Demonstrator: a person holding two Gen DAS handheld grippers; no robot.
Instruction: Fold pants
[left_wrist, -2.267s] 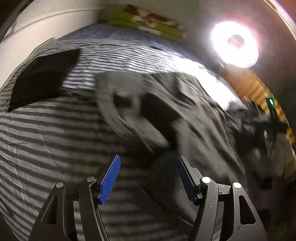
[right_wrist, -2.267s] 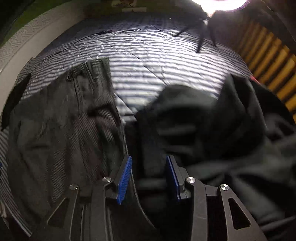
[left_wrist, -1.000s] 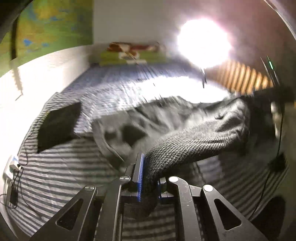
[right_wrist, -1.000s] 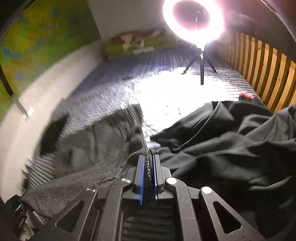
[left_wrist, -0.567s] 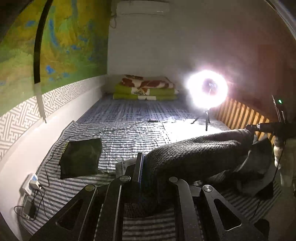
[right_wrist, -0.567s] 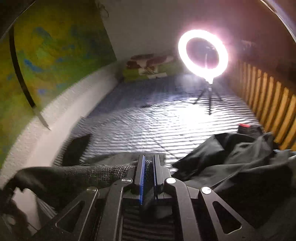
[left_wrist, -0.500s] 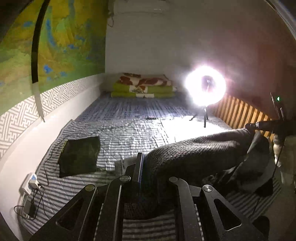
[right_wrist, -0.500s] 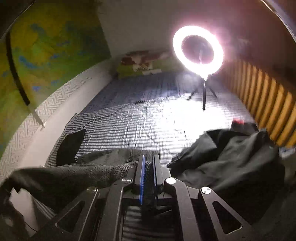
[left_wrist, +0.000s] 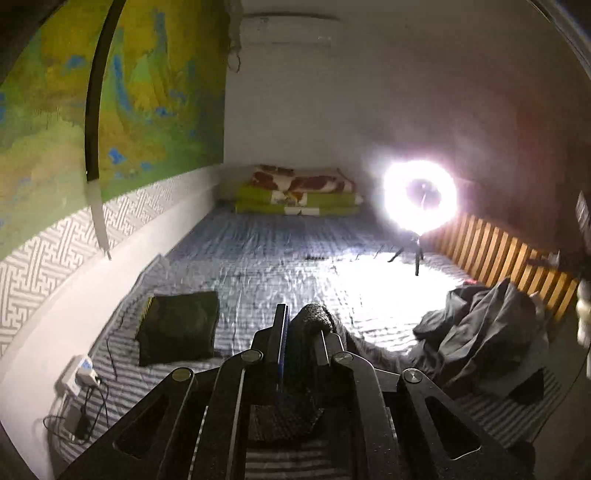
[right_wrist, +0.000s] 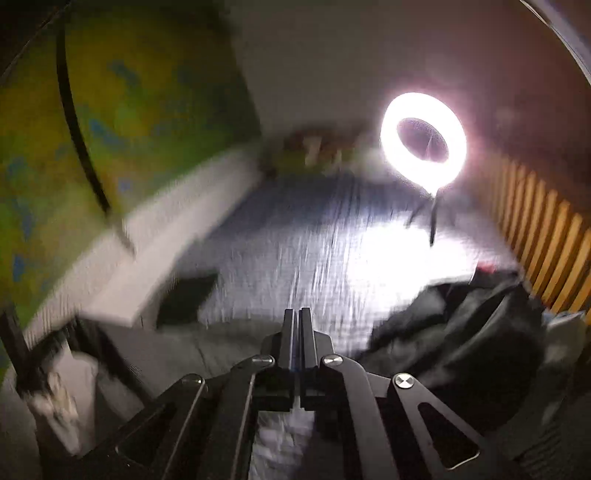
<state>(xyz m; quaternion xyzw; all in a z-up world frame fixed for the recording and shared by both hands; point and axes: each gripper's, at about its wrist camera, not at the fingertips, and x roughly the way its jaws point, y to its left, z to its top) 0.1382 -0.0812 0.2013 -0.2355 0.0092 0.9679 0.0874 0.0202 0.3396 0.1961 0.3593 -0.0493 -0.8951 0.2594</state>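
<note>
The left gripper (left_wrist: 301, 325) pinches a bunched fold of the pants (left_wrist: 312, 321), held up above the striped bed (left_wrist: 295, 258). The right gripper (right_wrist: 298, 325) is pressed together; the blur hides whether cloth sits between its fingers. Dark clothes (left_wrist: 487, 332) lie heaped by the ring light (left_wrist: 420, 197).

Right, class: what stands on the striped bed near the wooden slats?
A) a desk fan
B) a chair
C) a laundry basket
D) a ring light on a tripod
D: the glowing ring light stands on tripod legs on the bed, beside the slats.
</note>
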